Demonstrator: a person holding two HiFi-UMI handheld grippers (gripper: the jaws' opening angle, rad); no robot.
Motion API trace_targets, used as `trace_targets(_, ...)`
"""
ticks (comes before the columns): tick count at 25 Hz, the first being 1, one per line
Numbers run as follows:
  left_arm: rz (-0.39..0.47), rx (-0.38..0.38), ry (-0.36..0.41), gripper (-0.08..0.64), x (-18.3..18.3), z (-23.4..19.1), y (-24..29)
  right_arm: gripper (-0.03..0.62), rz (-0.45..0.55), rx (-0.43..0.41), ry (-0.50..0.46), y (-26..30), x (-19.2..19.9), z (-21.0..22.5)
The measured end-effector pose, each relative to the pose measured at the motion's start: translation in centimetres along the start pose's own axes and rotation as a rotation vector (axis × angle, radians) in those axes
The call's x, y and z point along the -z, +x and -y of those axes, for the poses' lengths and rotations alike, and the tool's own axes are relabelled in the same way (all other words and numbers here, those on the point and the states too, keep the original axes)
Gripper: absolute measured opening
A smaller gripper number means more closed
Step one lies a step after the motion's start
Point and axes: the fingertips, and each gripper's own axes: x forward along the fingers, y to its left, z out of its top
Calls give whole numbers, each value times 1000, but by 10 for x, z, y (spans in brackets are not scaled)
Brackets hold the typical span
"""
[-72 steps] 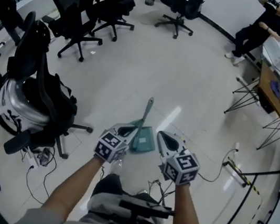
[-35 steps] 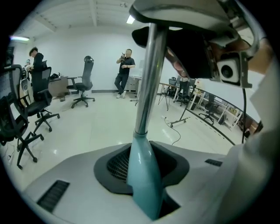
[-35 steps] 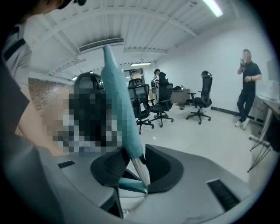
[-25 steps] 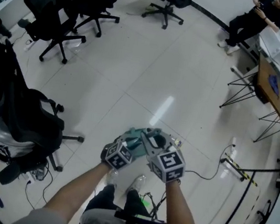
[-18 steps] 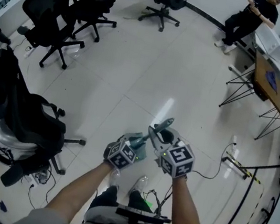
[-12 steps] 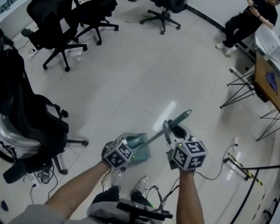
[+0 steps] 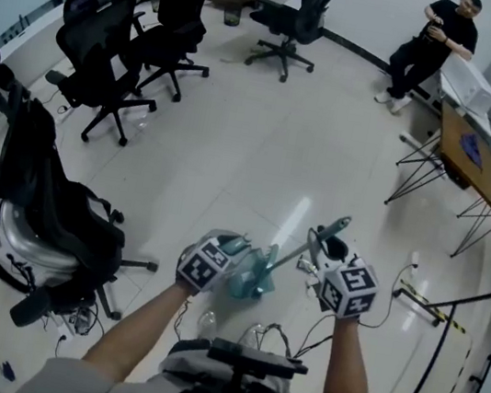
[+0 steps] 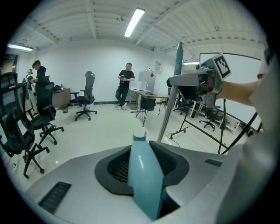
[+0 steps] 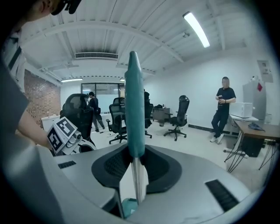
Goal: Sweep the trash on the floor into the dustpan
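Teal dustpan (image 7: 248, 280) beside broom (image 7: 339, 223) (both gripped).

Grey short sleeves (image 7: 55, 385) sit either side of the black chest rig (image 7: 255, 362), forearms bare beyond them. Out past the rig come the left gripper (image 7: 235, 247) and the right gripper (image 7: 319, 248), both pale grey shells, each carrying a cube (image 7: 204, 266) of black-and-white square markers. Up close, the jaws wear dark grey mesh-textured pads (image 8: 113, 170), with a dark slotted vent (image 8: 54, 197) on the shell. Down beneath the rig, pale shoes (image 7: 206, 322).
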Motion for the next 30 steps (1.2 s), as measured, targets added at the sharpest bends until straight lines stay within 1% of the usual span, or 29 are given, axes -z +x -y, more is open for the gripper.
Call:
trace_targets(3, 15, -11, 19, 107, -23, 2, -9, 87, 37, 18, -10, -16, -13, 7)
trace_targets(6, 38, -25, 54, 107, -48, 2, -16, 87, 59, 30, -23, -24, -22, 10)
trace_targets(14, 91, -24, 114, 109, -92, 11, -16, 87, 80, 67, -16, -42, -28, 19)
trace_targets(18, 103, -23, 125, 109, -100, 15, -13, 89, 87, 78, -18, -50, -27, 22)
trace_targets(23, 111, -15, 129, 109, -102, 17, -10, 89, 84, 92, -21, -54, -22, 23)
trace_targets(30, 97, 5, 141, 109, -101, 26, -6, 87, 77, 117, -8, -65, -14, 28)
